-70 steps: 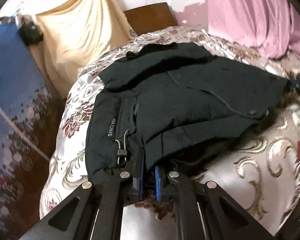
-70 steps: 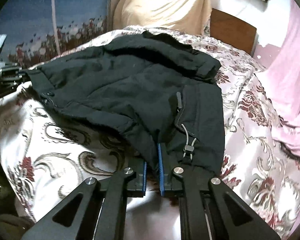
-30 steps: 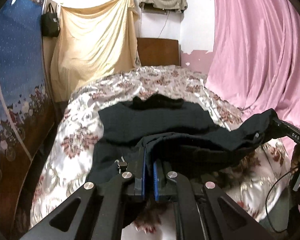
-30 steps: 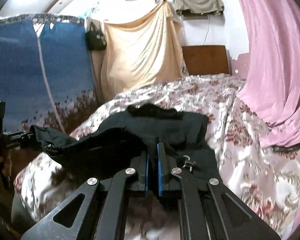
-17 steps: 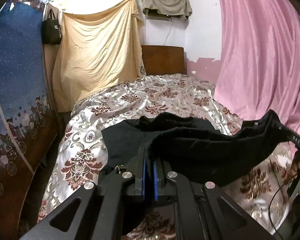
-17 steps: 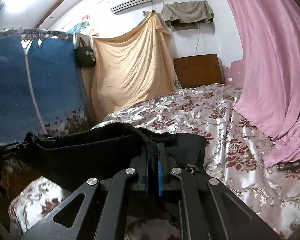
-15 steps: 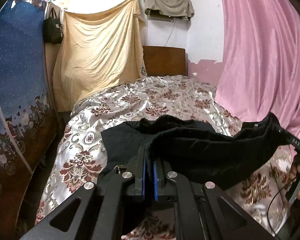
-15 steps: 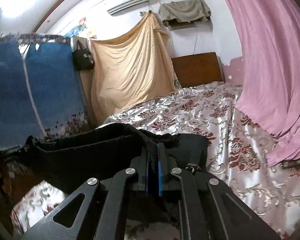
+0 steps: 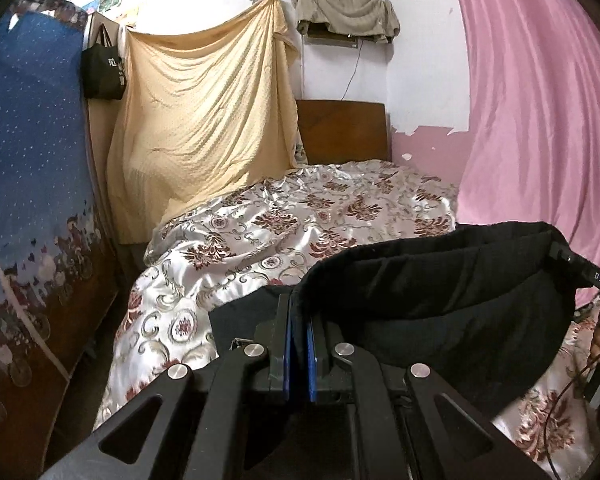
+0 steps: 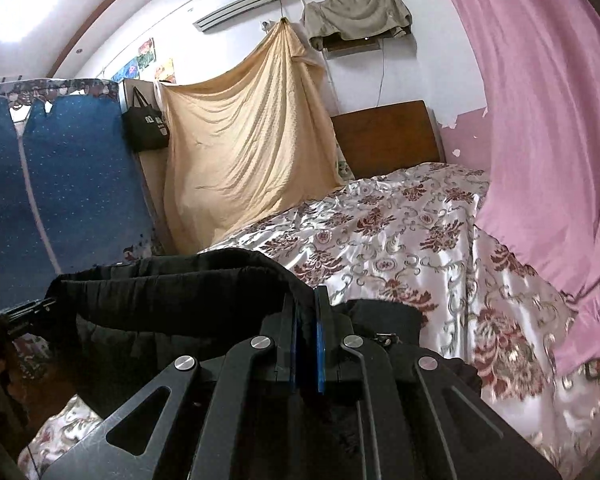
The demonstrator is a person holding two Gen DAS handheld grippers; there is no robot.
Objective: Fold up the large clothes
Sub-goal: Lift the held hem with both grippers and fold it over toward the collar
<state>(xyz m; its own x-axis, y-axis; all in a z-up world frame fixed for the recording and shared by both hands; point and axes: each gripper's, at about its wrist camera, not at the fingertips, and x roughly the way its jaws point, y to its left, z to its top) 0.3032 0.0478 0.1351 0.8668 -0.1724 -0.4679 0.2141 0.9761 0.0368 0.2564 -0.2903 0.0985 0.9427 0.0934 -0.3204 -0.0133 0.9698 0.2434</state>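
Left gripper, right gripper each clamped on black jacket, lifted above bed.

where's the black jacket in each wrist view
Left wrist view: the black jacket fills the lower right, stretched from the shut jaws toward the right edge.
Right wrist view: the black jacket fills the lower left, stretched from the shut jaws toward the left edge.
Shared landmark: the brown headboard behind the bed.
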